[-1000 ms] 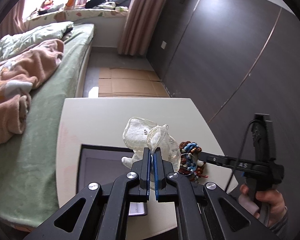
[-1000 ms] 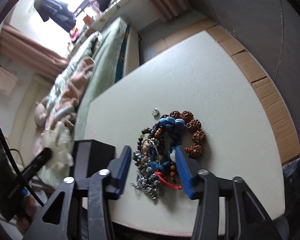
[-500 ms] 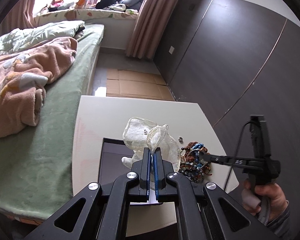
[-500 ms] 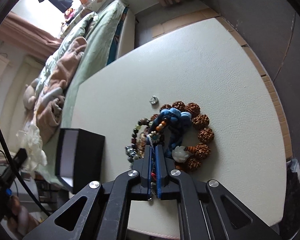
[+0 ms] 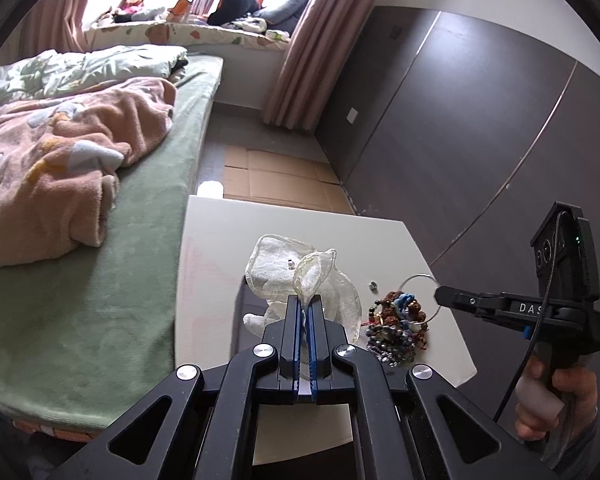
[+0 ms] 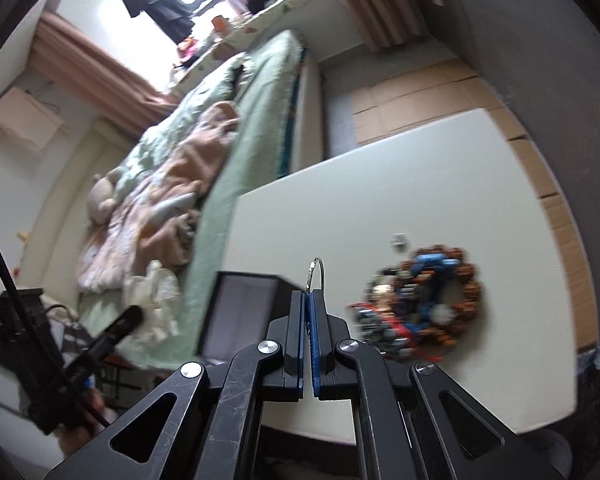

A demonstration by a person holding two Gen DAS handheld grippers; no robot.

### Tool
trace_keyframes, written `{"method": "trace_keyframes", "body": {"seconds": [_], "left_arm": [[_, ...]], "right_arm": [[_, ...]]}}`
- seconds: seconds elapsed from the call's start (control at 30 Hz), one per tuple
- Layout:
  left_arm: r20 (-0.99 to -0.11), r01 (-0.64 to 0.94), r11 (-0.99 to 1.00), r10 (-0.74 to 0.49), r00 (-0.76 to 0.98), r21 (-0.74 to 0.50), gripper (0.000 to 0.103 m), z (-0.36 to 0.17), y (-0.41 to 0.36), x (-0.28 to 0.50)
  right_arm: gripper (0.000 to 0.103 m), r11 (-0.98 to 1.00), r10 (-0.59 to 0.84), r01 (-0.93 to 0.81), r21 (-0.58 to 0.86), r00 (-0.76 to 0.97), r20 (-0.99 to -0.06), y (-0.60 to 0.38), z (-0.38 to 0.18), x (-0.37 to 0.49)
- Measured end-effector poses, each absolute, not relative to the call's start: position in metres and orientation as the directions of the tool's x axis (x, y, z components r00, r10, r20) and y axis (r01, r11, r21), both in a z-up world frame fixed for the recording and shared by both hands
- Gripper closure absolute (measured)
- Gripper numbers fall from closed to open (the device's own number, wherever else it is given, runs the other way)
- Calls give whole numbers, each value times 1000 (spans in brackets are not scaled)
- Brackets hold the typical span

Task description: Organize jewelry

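Note:
My left gripper is shut on a sheer white organza pouch and holds it above a black jewelry box on the white table. My right gripper is shut on a thin silver hoop, lifted above the table; the hoop also shows in the left wrist view. A pile of beaded bracelets lies on the table to the right of the box, also in the left wrist view. A small silver ring lies just beyond the pile.
A bed with a green cover and a pink blanket runs along the table's left side. Dark wardrobe doors stand to the right. Flattened cardboard lies on the floor beyond the table.
My right gripper closed over the bracelet pile, took hold of the silver hoop and lifted it up and left, away from the pile. My left gripper kept holding the pouch.

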State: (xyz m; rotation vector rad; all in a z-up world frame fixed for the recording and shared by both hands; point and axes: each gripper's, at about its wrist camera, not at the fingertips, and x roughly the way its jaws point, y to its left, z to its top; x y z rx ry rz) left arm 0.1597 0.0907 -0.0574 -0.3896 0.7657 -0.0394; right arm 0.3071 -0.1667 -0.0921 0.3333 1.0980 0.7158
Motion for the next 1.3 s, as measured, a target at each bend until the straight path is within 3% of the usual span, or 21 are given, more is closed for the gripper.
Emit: {"method": "trace_keyframes", "body": {"seconds": [0.27,0.37,0.4,0.43,0.5,0.53,1.03,1.1,1.13,1.17,1.23,1.3], "left_arm": [[-672,-146,923,-145,726,-357,100,-57,115,146],[-673,-155,922,-138,726,-355,100,-57,119,142],[-674,-152,923,-138,725,-353,100,-57,119,142],[-675,-147,925,-140,724,-350,100,-58,118,143],[-677,-135,929,-146,721,-344,100,-59,114,145],[-679,-131,930,-150,719,-343,100,-60,112,147],[-725,-96,930,-210,656,-355,97,-87,69,181],[-736,-100,938,-192,649,-332,88,-90,62,183],[-740,-102,941,-185,647,-324,68,-90,59,184],[-742,-103,942,-181,646,-319,38,-91,56,185],[-731,-100,942,-179,659,-320,10,-90,50,184],[-719,-96,947,-165,675,-307,9,-85,43,183]], "right_arm": [[99,675,714,-417,609,158,-682,-93,-109,294],[98,700,679,-410,585,128,-723,-70,-120,294],[88,715,660,-403,571,119,-742,-67,-124,295],[61,723,651,-395,567,113,-751,-66,-126,295],[28,728,655,-377,572,141,-742,-73,-125,292],[24,731,656,-381,567,159,-738,-77,-122,291],[24,821,571,-261,508,353,-741,-194,-108,248],[24,834,551,-232,500,370,-748,-209,-111,243],[24,839,544,-222,497,378,-749,-217,-112,239],[24,842,539,-215,495,383,-750,-223,-114,237],[24,844,534,-201,497,391,-749,-232,-116,235],[24,842,535,-181,508,400,-744,-245,-119,234]]}}
